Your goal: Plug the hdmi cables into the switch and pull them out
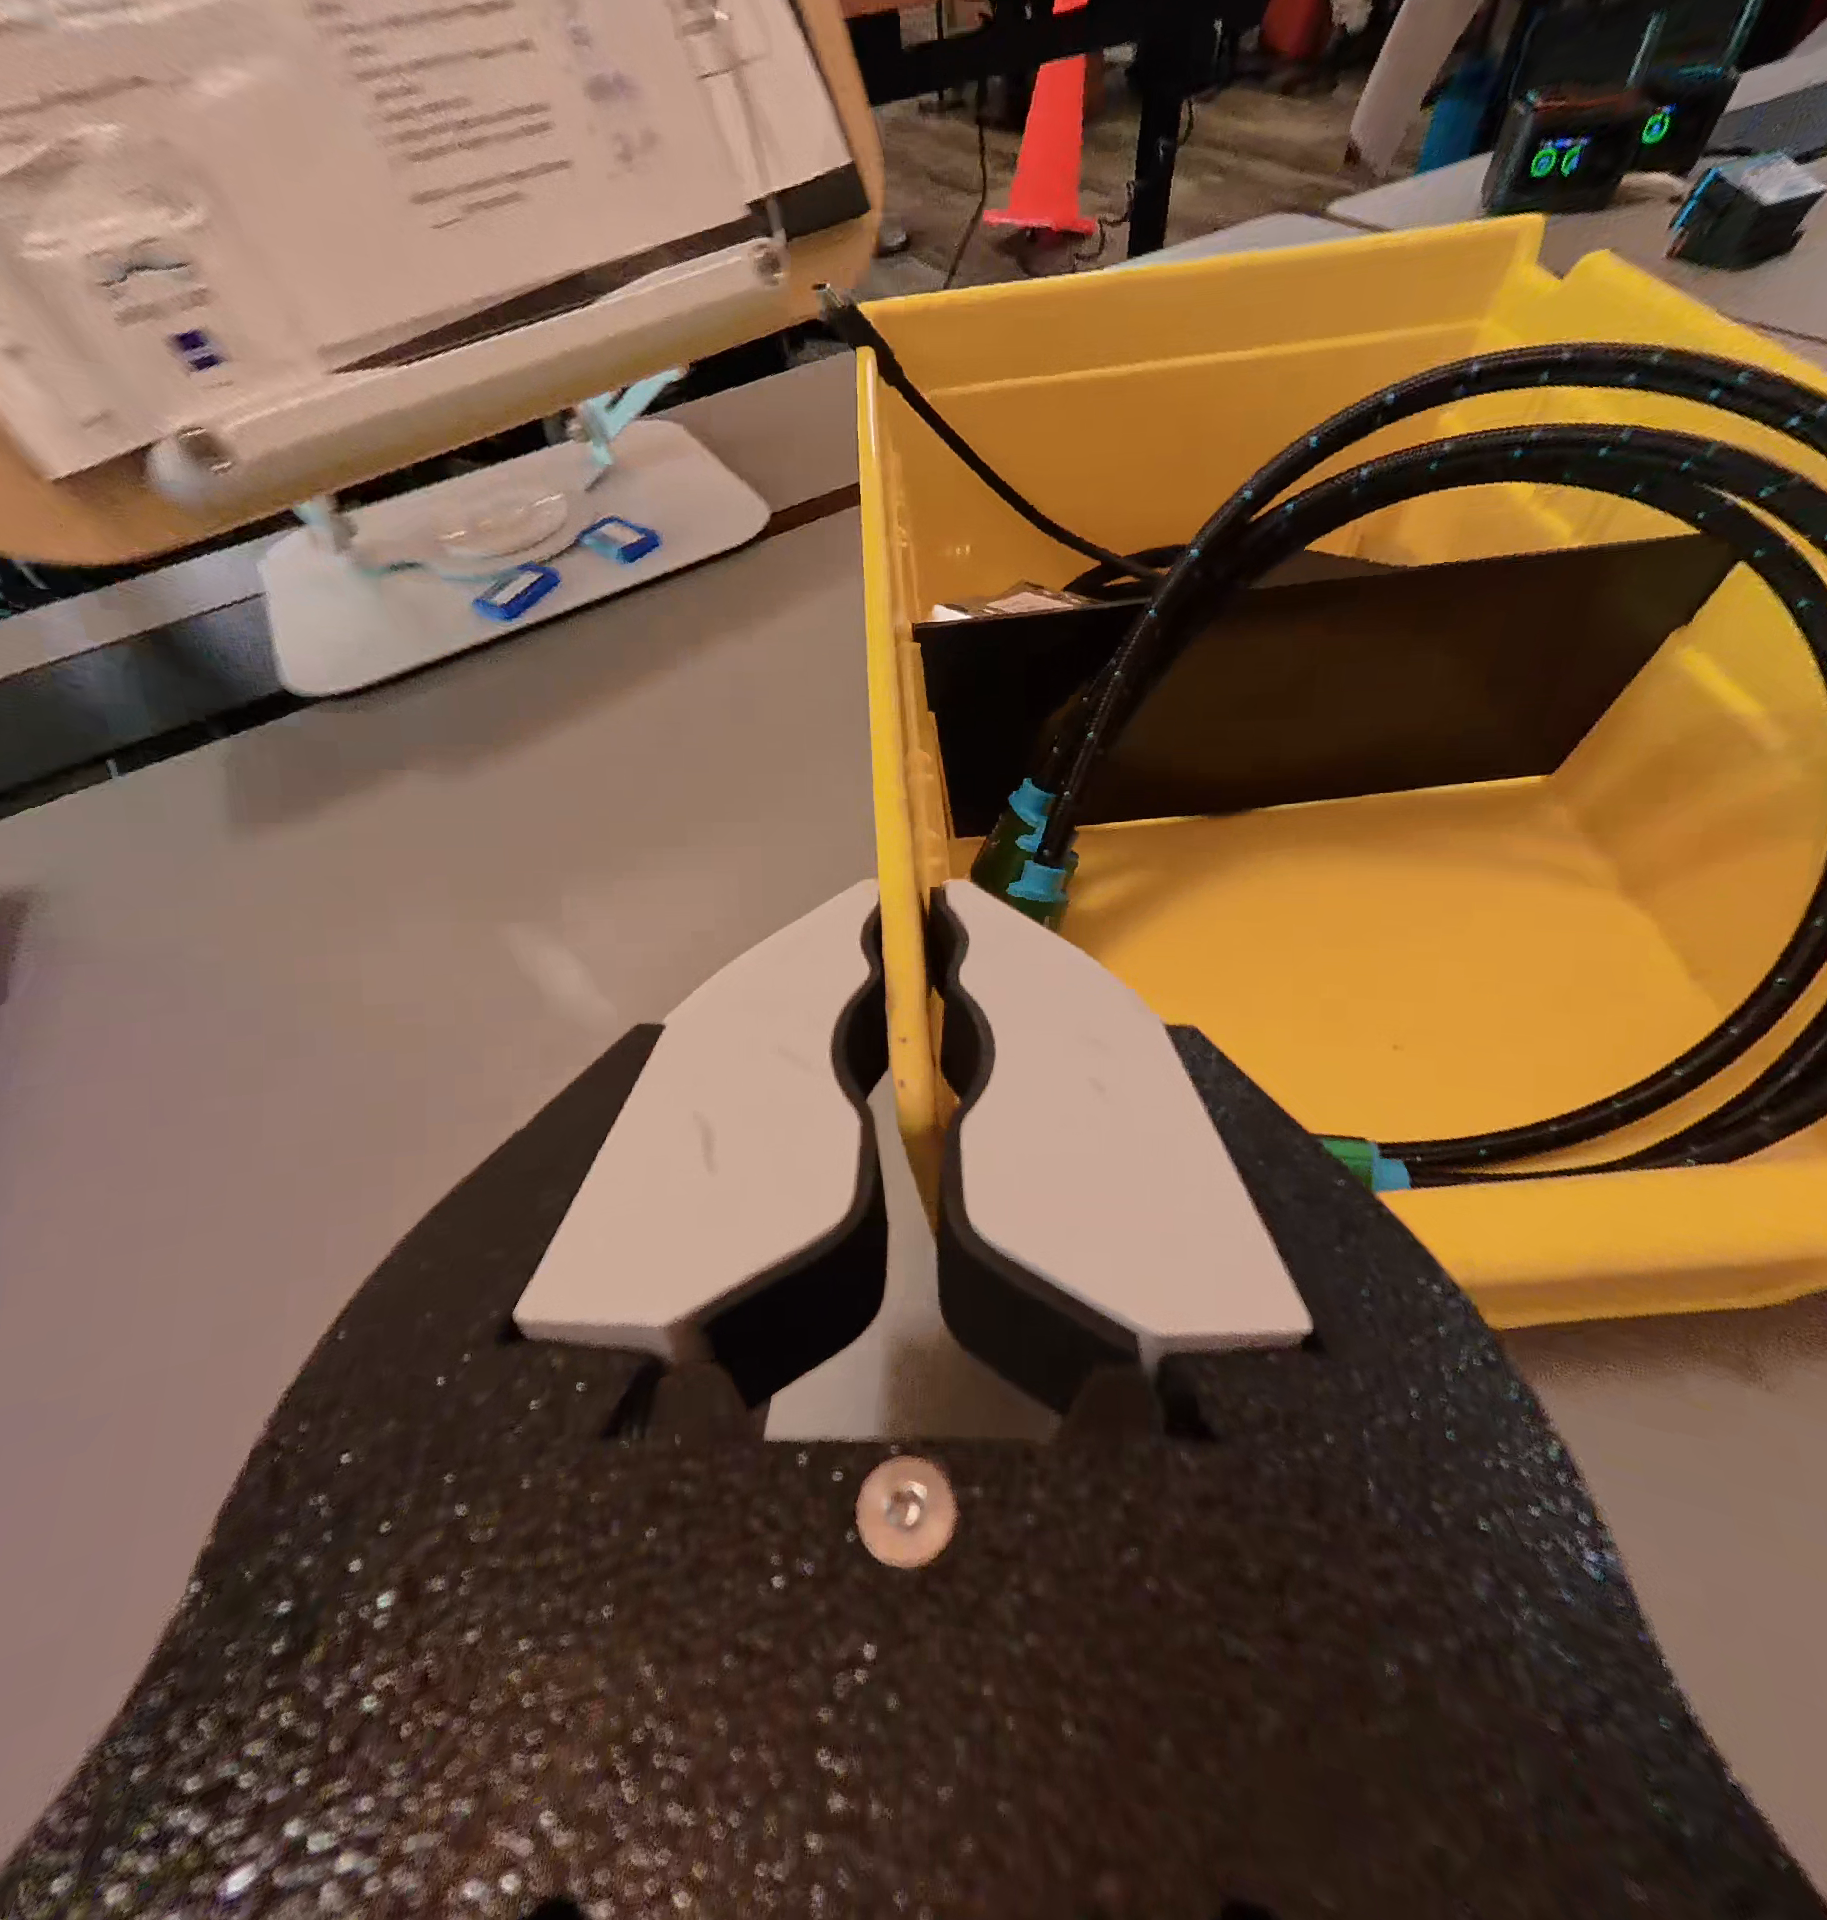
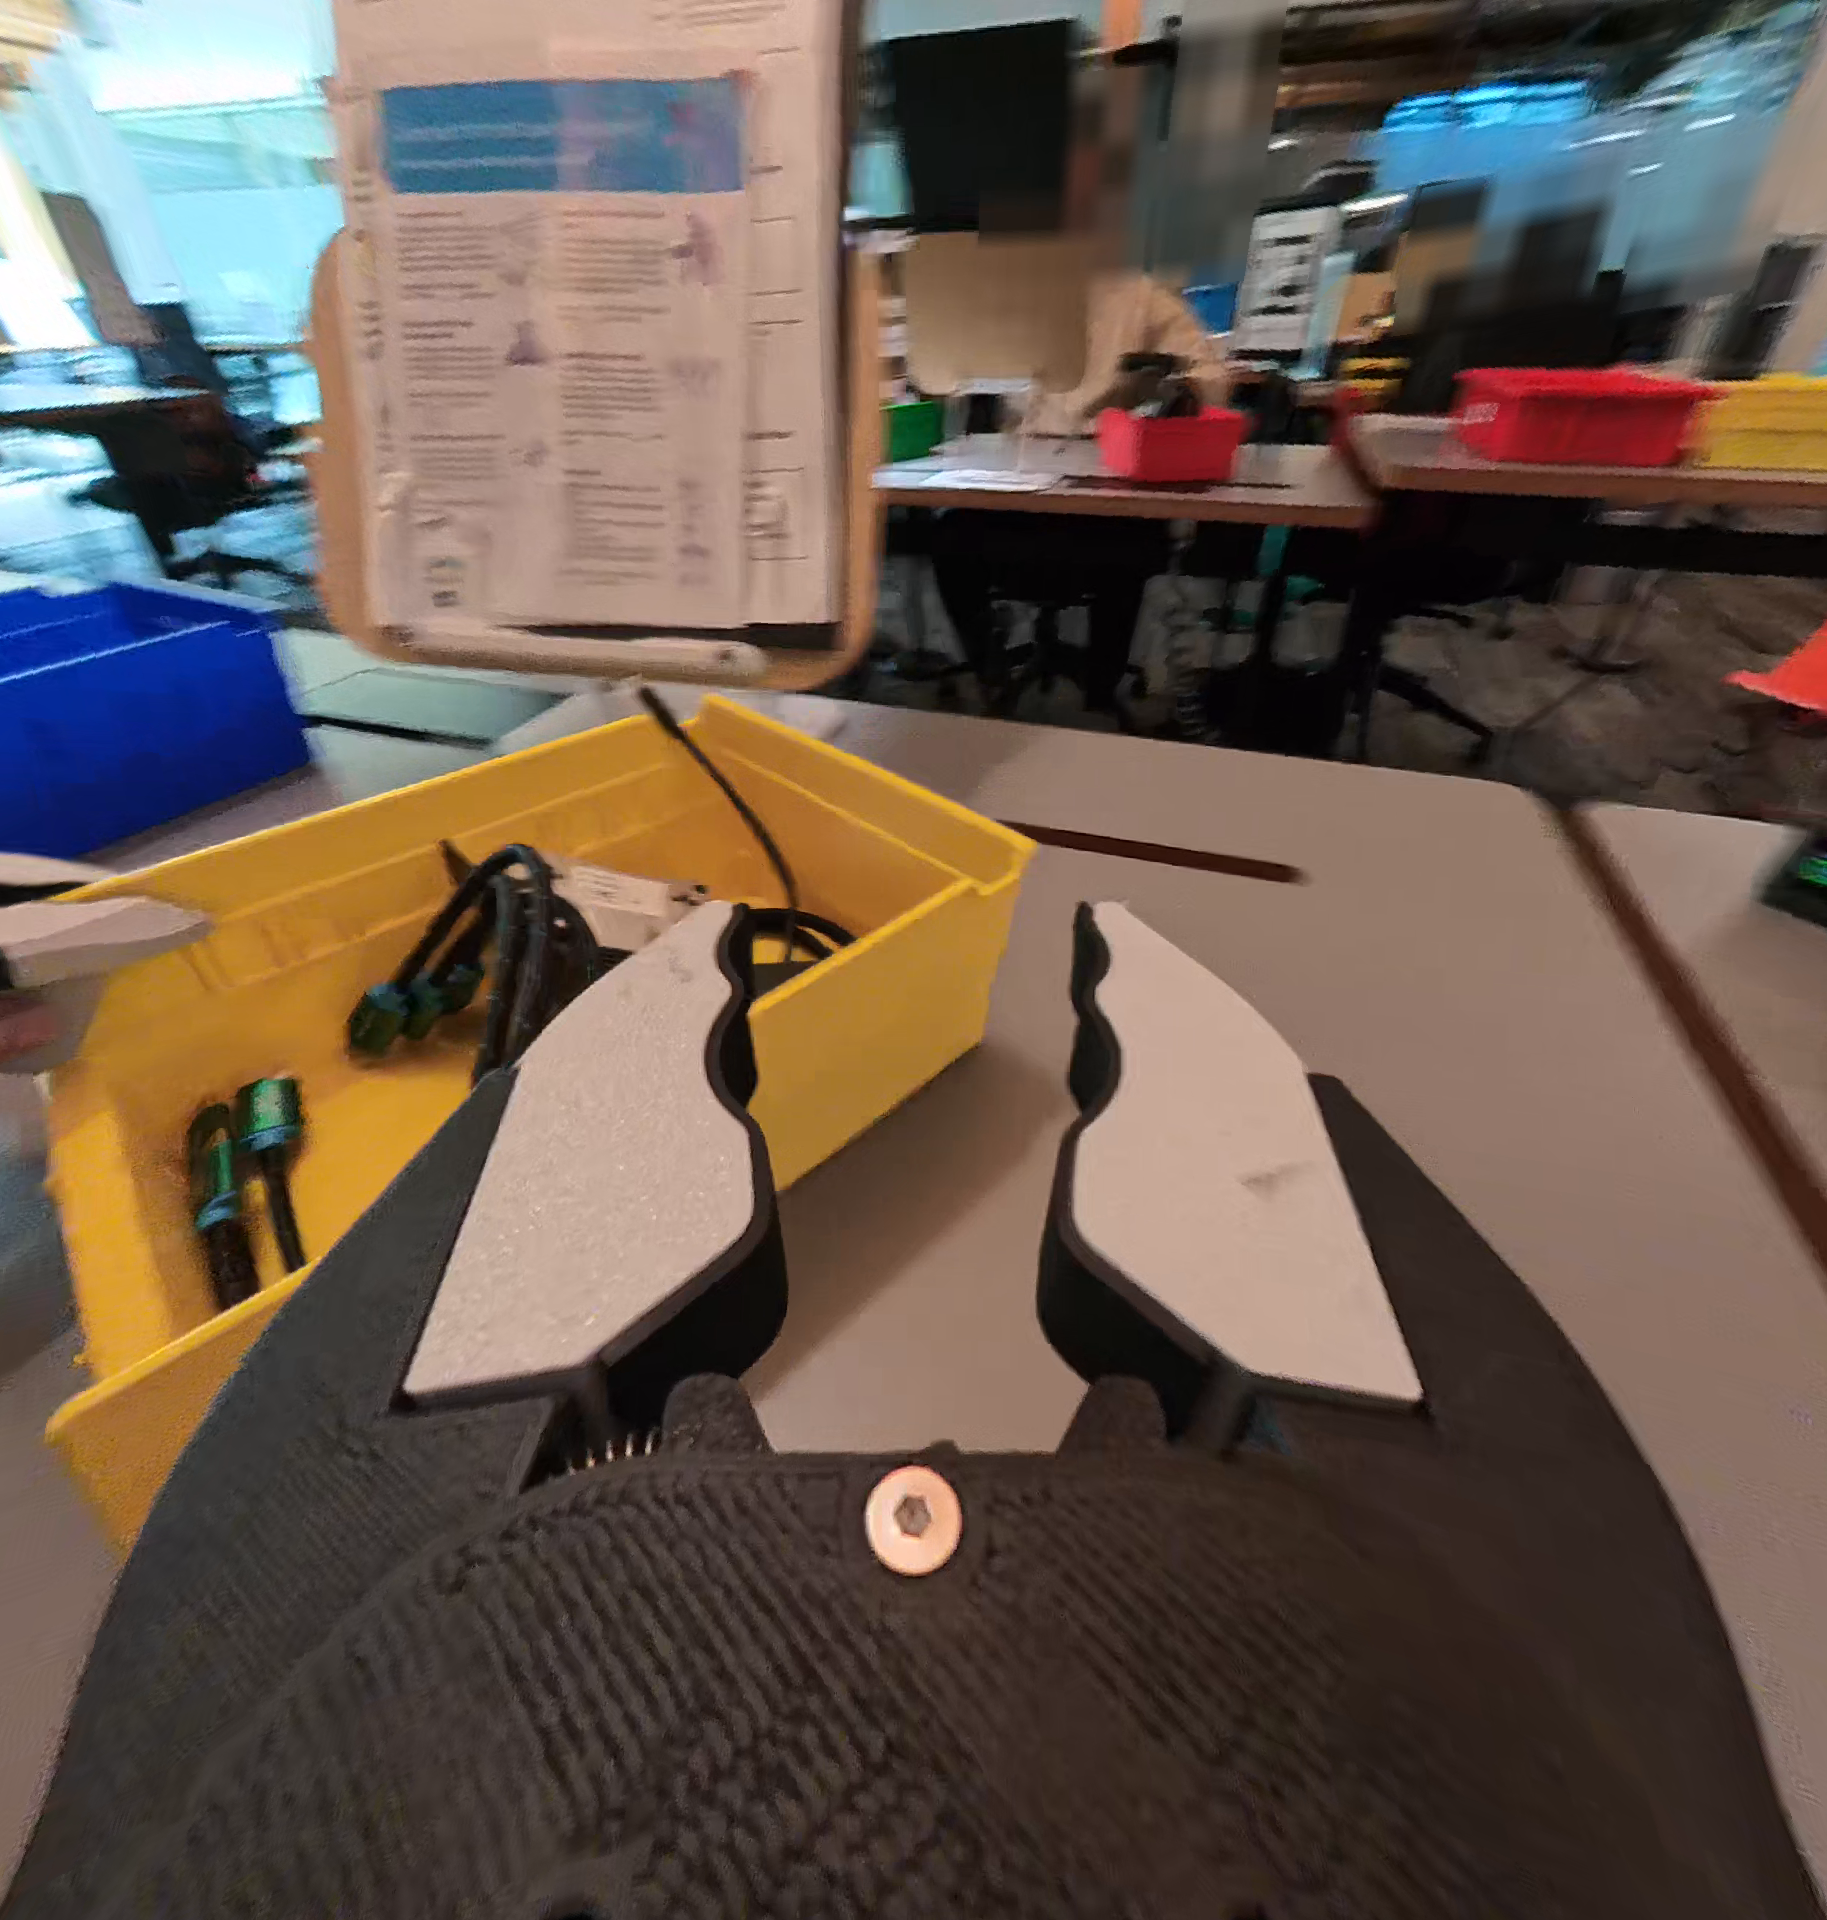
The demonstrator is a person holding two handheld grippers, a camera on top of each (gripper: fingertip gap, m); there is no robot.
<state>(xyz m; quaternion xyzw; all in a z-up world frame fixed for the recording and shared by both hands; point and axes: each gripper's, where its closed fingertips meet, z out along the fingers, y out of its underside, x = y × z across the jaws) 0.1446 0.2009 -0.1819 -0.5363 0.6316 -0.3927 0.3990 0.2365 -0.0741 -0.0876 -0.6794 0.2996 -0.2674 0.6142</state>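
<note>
A yellow bin (image 1: 1304, 343) stands on the grey table. Coiled black braided HDMI cables (image 1: 1511, 436) with green and teal plugs (image 1: 1034, 852) lie inside it. My left gripper (image 1: 914, 914) is shut on the bin's left wall (image 1: 901, 790), one pad on each side. In the right wrist view the bin (image 2: 888, 997) holds the cables (image 2: 514, 935), several plugs (image 2: 265, 1122) and a pale box, the switch (image 2: 628, 899). My right gripper (image 2: 909, 925) is open and empty, above the table by the bin's right end. The left gripper's finger (image 2: 88, 935) shows at the bin's left wall.
A document stand (image 1: 369, 208) on a white base (image 1: 514, 561) stands behind the bin. A thin black cable (image 2: 722, 790) sticks up out of the bin. A blue bin (image 2: 109, 707) is at the far left. Small devices with lit displays (image 1: 1574, 145) sit at the far right.
</note>
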